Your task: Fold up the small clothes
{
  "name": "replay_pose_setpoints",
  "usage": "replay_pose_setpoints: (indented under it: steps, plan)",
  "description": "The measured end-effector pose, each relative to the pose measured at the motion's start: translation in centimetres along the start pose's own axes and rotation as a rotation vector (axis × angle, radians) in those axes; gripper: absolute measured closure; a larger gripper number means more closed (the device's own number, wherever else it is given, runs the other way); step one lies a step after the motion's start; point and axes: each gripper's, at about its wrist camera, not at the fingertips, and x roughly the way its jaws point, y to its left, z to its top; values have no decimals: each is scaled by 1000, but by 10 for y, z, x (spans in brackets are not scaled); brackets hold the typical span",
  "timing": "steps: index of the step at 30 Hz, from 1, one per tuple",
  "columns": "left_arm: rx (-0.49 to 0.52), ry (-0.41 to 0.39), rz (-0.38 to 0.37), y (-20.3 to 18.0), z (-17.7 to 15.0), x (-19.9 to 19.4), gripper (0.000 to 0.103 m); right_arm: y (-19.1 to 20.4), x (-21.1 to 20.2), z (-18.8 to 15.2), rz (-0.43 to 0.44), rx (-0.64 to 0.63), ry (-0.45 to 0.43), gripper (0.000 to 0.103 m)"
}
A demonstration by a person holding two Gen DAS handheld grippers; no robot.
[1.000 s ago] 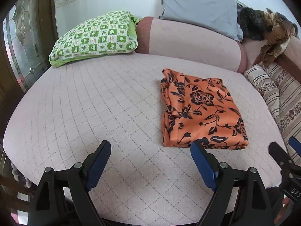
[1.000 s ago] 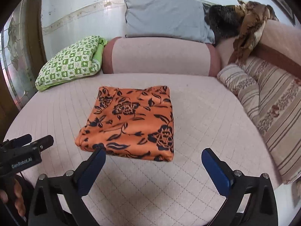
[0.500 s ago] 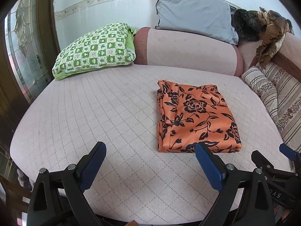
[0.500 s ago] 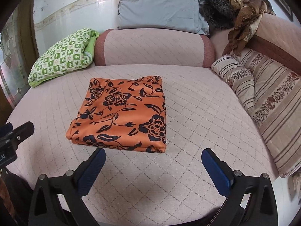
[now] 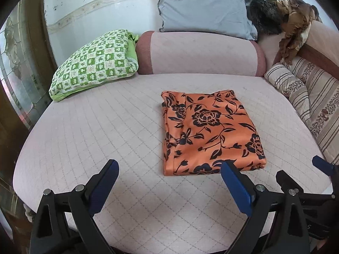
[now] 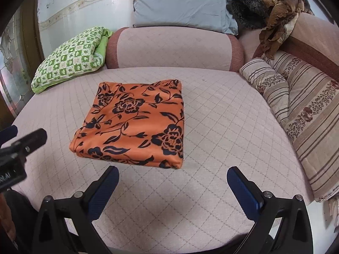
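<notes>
Left wrist view: left gripper [image 5: 169, 182] jaws wide apart, nothing between the blue pads, hanging over the pink quilted bed cover [image 5: 95, 131]. Orange floral garment [image 5: 209, 131] lies folded into a flat rectangle on the cover, right of centre — its near edge sits just past the right-hand pad, not touching it. Layered fold edges show along its left side. The other gripper's finger tips poke in at the lower right edge. Behind: green checkered pillow [image 5: 95, 63] at left, pink bolster [image 5: 201, 55] across the back, grey pillow [image 5: 203, 10] on top of it, striped cushion [image 5: 313, 97] along the right.

Right wrist view: right gripper [image 6: 172, 187] also spread wide and empty, over bare cover. Folded garment [image 6: 135, 122] sits ahead and slightly left, near edge just beyond the left pad, clear of both fingers. Left gripper's black body enters at the left edge, beside the garment, apart from it. Brown crumpled cloth [image 6: 277, 19] and a dark furry item [image 6: 247, 10] — can't tell what it is — piled at the back right corner.
</notes>
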Motion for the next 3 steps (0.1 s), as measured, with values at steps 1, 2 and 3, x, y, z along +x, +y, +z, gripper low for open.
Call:
replay_pose_setpoints:
  steps: [1, 2, 3]
  plan:
    - [2, -2, 9, -1, 1, 1, 6, 0, 0, 1, -1, -1, -1, 0]
    - [4, -2, 12, -2, 2, 2, 6, -1, 1, 3, -2, -3, -2, 0]
    - [6, -1, 7, -2, 4, 3, 6, -1, 2, 4, -4, -6, -3, 0]
